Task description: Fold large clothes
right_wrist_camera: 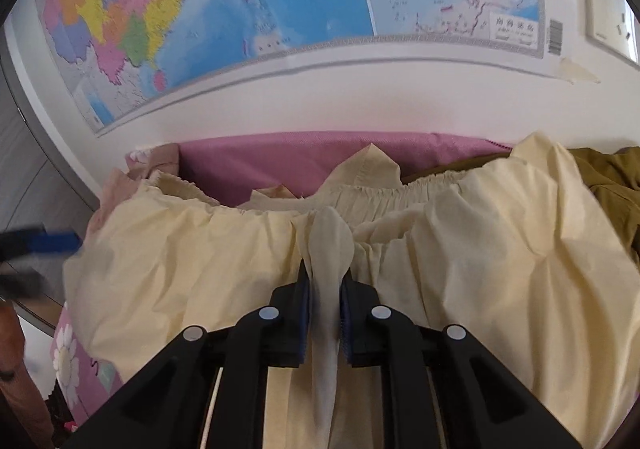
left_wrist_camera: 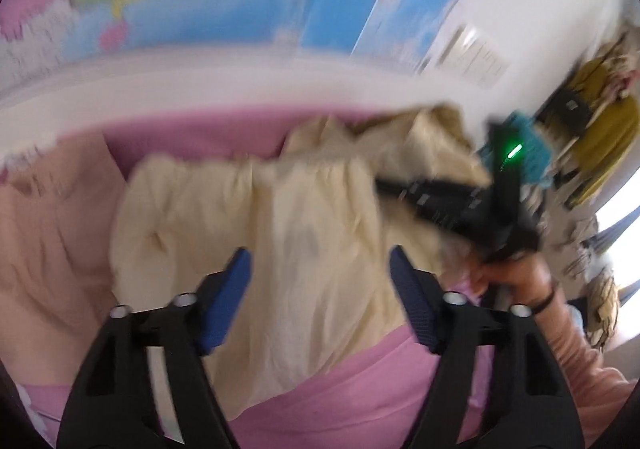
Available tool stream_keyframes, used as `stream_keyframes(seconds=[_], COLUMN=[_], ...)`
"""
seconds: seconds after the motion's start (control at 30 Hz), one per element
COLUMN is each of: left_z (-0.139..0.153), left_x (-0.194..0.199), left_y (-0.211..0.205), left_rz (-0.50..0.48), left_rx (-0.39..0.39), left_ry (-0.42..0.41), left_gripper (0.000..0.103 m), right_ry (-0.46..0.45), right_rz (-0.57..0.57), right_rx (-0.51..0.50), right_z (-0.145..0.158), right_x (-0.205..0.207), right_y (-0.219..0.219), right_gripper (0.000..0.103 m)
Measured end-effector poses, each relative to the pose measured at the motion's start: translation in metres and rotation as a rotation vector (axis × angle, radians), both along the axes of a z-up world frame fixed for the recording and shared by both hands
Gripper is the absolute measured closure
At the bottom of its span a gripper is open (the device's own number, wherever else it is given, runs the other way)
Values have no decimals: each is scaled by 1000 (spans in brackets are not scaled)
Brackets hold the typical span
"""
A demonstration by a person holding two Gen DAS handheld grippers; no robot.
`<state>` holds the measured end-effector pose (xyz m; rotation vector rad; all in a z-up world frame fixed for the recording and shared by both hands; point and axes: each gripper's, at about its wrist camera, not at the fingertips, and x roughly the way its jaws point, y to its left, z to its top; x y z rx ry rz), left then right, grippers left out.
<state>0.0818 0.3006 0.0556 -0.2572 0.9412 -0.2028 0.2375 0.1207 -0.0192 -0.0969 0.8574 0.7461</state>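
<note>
Left wrist view, blurred: our left gripper (left_wrist_camera: 320,269) stands with its blue pads apart and nothing between them, above the cream garment (left_wrist_camera: 280,233), which lies crumpled on the pink bed cover (left_wrist_camera: 360,389). At right, our right hand (left_wrist_camera: 516,277) carries the other tool over the cloth.

Right wrist view: our right gripper (right_wrist_camera: 326,281) is nearly closed, pinching a thin fold of the cream garment (right_wrist_camera: 500,289) just below its gathered elastic band (right_wrist_camera: 400,185).

Risks, as we judge them: the pinch takes only a narrow ridge of light fabric, so a quick pull could let it slip out; with one side ungripped, a lift would hang lopsided and drag the cloth into a bunch; the olive garment (right_wrist_camera: 616,177) touching the far right edge could be caught and pulled along.

Surface and room: a soft bed, pink cover with a daisy print (right_wrist_camera: 66,361) at lower left, against a white wall bearing a large coloured map (right_wrist_camera: 280,1).
</note>
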Motion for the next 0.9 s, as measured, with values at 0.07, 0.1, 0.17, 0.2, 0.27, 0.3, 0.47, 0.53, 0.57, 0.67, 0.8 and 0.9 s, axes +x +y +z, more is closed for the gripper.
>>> stream_keyframes(seconds=[0.07,0.1,0.17,0.2,0.27,0.3,0.47,0.53,0.57,0.67,0.8,0.9], left_z=[-19,-27,-39,-44,-48,-49,-52,-52,-51,-52,-52,-52], left_x=[9,13,19,21,22,22,17,14,13,15,16,16], left_y=[-1,1,9,14,22,23,14,6,5,4,4,2], left_rz=[30,48,76,85,103,106,125,134,140,152,155,157], left_rx=[42,51,38,22,-12,-10,67,107,119,139,142,156], left_ry=[49,69,96,99,99,95,59,40,34,23,19,13], left_gripper=[54,57,60,60,60,60,58,58,58,58,58,57], right_ry=[6,41,41,30,-7,-33,-123,-129,-128,-83,-36,-27], right_rz=[5,7,18,25,30,36,67,74,64,46,38,37], right_rx=[0,-2,27,40,50,51,-27,-60,-63,-27,9,4], right_z=[-3,-3,4,11,22,28,31,24,22,13,6,1], right_x=[3,3,0,-4,-13,-19,-39,-37,-34,-20,-8,-1], right_y=[1,-1,-9,-14,-19,-23,-25,-22,-22,-23,-21,-18], right_gripper=[87,84,75,70,60,58,80,91,91,91,91,91])
